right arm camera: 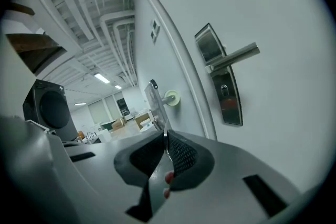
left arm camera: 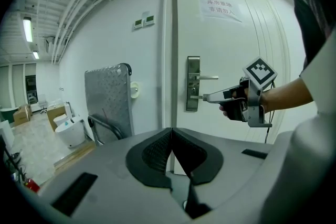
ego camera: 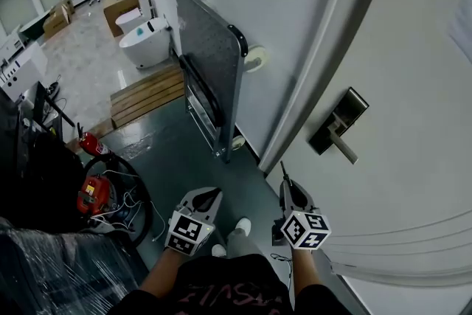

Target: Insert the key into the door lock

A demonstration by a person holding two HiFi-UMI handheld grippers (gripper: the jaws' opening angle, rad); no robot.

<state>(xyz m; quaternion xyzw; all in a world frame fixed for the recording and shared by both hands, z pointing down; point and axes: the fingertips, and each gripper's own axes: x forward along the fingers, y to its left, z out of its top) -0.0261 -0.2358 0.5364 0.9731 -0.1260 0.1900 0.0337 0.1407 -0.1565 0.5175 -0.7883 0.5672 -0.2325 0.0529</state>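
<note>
Now, the step: approach; the key (ego camera: pixel 282 172) is not yet in the door lock (ego camera: pixel 338 122).
Right gripper (ego camera: pixel 286 187): fingers clamped on the key's flat sides, its tip poking out ahead.
Left gripper (ego camera: pixel 209 195): fingers pressed together, nothing between them, held low.
Keyhole (right arm camera: pixel 224 91): under the lever handle (right arm camera: pixel 239 55), right of the fingers' line.
Handling: probably light, stiff, thin, slick metal; it could pivot, so grip the flat head firmly and leave the blade free.
</note>
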